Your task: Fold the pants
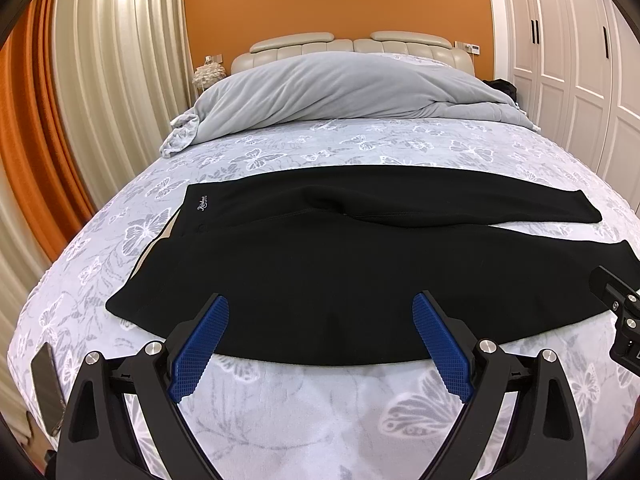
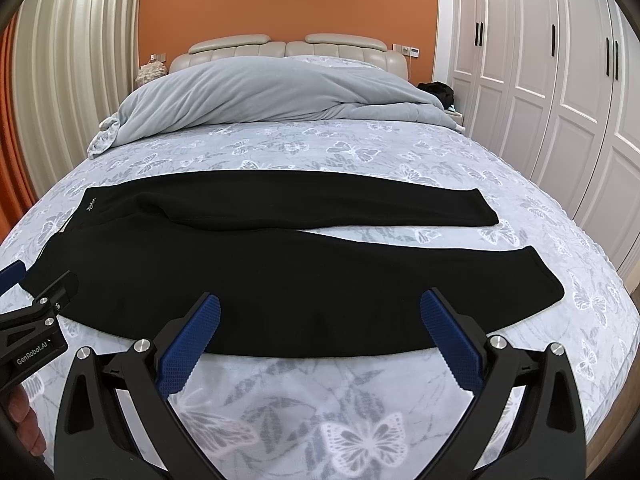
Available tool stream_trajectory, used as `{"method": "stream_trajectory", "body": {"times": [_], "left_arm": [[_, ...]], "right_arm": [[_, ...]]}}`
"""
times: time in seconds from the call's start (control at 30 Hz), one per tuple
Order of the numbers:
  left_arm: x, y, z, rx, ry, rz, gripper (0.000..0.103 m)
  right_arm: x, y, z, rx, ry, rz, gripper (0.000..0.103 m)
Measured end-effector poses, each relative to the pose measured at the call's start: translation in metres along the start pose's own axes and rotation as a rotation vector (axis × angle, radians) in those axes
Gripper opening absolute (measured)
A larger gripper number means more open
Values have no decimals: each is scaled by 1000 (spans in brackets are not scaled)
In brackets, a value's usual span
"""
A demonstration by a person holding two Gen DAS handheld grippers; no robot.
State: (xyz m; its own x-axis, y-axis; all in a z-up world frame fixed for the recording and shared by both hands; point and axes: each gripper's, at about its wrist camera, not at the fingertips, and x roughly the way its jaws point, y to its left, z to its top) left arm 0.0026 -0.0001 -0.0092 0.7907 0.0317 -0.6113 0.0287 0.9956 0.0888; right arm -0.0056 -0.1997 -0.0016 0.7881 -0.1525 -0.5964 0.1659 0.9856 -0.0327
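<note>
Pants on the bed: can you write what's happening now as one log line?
step: pre-grasp | pants: flat on bed, legs apart, unfolded | left claw: open, at near edge | right claw: open, at near edge

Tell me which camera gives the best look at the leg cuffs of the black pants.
The right wrist view. Both leg cuffs of the black pants lie fully in view there, apart, with the butterfly-print bedspread showing between them. In the left wrist view the near cuff sits at the frame edge, partly behind the right tool.
</note>
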Motion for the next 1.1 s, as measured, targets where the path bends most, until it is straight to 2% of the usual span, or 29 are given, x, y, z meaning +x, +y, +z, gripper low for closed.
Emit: {"method": "stream_trajectory", "body": {"times": [0.4, 0.63, 0.73, 0.87, 1.0, 1.1], "left_arm": [[0, 2, 0, -1, 7, -1, 91], [13, 1, -2, 7, 44, 5, 91], [22, 9, 3, -8, 75, -41, 91], [43, 48, 36, -63, 130, -171, 93], [90, 99, 77, -115, 155, -135, 93], [155, 146, 109, -185, 227, -55, 93]], "right_arm": [[1, -1, -1, 3, 2, 0, 98], [13, -14, -3, 19, 33, -12, 98], [22, -24, 5, 2, 46, -18, 98], [43, -60, 33, -50, 64, -15, 98], [91, -123, 63, -28, 102, -16, 98], [160, -181, 82, 13, 159, -65, 98]]}}
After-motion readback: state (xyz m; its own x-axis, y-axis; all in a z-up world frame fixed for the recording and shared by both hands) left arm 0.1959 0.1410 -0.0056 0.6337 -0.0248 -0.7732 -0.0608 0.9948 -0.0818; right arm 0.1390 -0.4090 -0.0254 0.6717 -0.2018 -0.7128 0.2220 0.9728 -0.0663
